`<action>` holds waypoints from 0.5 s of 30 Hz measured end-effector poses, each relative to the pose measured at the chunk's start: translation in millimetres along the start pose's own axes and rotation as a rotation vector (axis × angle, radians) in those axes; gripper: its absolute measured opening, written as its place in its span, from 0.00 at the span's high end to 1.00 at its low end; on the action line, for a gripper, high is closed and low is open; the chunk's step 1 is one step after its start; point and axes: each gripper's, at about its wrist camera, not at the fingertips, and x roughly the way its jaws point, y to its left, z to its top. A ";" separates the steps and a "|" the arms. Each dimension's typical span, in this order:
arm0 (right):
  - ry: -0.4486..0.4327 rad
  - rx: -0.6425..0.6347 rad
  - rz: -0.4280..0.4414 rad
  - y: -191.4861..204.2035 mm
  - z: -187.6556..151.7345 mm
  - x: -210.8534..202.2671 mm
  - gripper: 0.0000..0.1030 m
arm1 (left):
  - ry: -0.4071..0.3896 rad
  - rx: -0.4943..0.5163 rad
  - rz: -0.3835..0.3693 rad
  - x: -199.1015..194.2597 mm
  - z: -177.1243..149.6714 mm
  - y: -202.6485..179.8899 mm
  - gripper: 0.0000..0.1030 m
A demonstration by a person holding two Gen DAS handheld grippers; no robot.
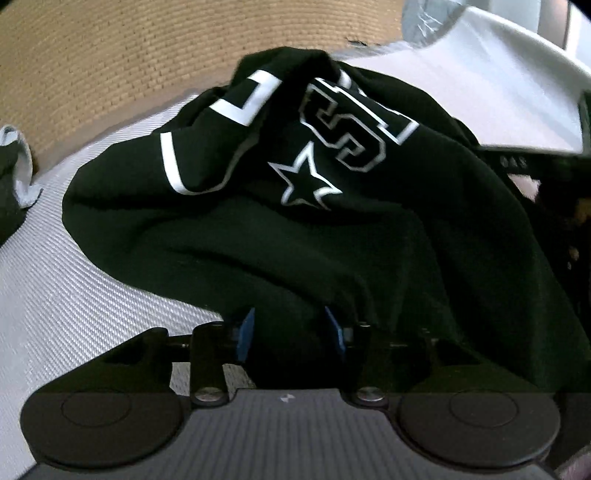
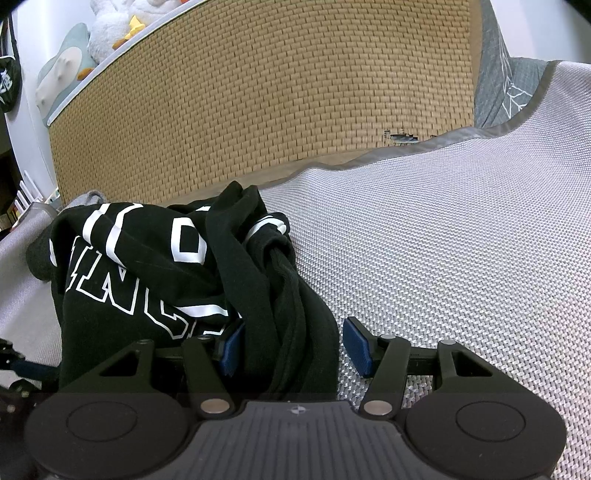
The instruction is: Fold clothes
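Woven grey sheet (image 2: 461,236) covers the bed, its grey hem running against a tan rattan mat (image 2: 258,103) beyond. One black garment (image 2: 155,266) with white block lettering and a white-edged star (image 1: 304,182) lies crumpled on the sheet, at about 10 o'clock from the right gripper (image 2: 295,349) and filling the left wrist view from centre to 3 o'clock. Two grippers work it. The left gripper (image 1: 291,330) has its blue pads partly spread with a fold of the black cloth bunched between them; whether the pads press on it cannot be told. The right gripper stands about half open, a twisted rope of the cloth passing between its pads and lying against the left one, the right pad (image 2: 357,345) clear of it on bare sheet. Three plush toys (image 2: 110,33) sit past the mat at 11 o'clock. A grey patterned pillow (image 2: 498,85) shows at 1 o'clock.
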 end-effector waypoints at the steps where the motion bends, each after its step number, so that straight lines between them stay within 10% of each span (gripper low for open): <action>1: 0.001 0.000 0.000 0.1 0.1 -0.1 0.41 | 0.001 0.002 0.006 -1.2 -1.3 -2.5 0.59; 15: -0.003 -0.004 0.002 -2.7 -1.5 1.6 0.41 | 0.004 -0.065 0.047 -9.8 -15.4 -17.8 0.59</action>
